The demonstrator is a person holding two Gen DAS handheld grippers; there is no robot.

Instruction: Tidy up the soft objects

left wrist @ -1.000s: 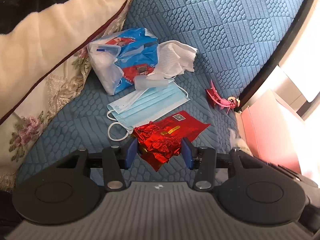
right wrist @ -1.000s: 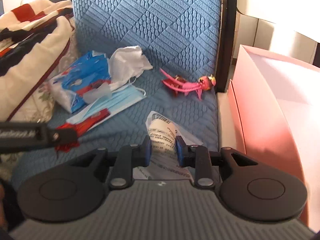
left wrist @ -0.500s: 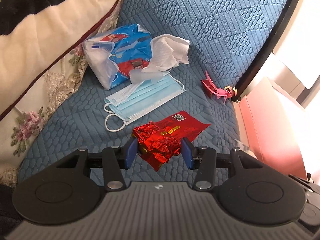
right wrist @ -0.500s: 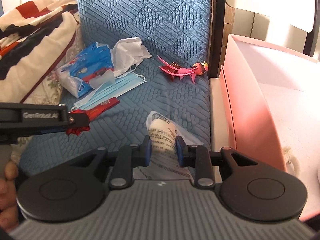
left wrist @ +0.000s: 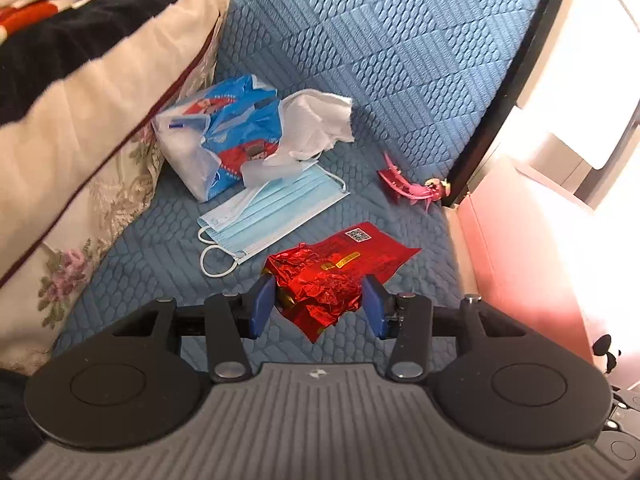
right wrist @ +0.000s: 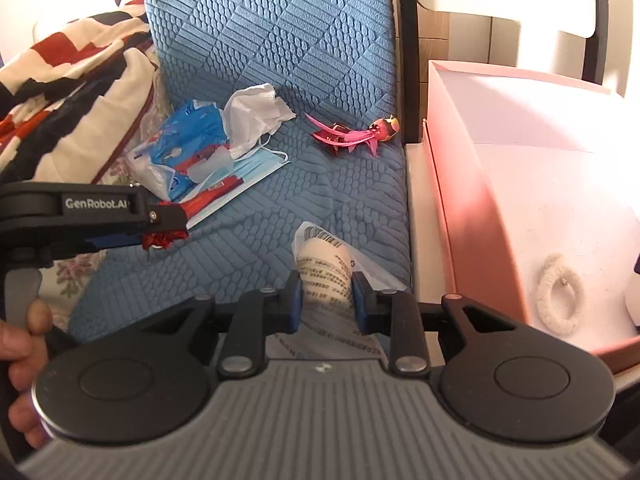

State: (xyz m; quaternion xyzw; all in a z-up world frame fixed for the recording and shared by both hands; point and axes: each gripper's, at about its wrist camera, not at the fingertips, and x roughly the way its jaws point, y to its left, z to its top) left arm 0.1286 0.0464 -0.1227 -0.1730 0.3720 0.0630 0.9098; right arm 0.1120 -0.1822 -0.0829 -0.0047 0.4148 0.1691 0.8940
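My left gripper (left wrist: pixel 318 304) is shut on a crumpled red foil packet (left wrist: pixel 320 284) and holds it above the blue seat cushion (left wrist: pixel 160 264). It also shows in the right wrist view (right wrist: pixel 166 236). My right gripper (right wrist: pixel 325 298) is shut on a white roll in a clear printed bag (right wrist: pixel 326 266), lifted over the cushion near its right edge. On the cushion lie a blue face mask (left wrist: pixel 272 212), a blue and white tissue pack (left wrist: pixel 216 136), a white tissue (left wrist: pixel 316 120) and a pink hair clip (left wrist: pixel 408 186).
An open pink box (right wrist: pixel 472 200) stands right of the seat, with a white ring-shaped hair tie (right wrist: pixel 560 294) inside. A striped blanket (left wrist: pixel 80 60) and a floral cushion (left wrist: pixel 80 240) fill the left side. The quilted backrest (right wrist: pixel 280 24) rises behind.
Both grippers have risen and pulled back with their loads, so the cushion items look farther away. More of the pink box's inside shows on the right.
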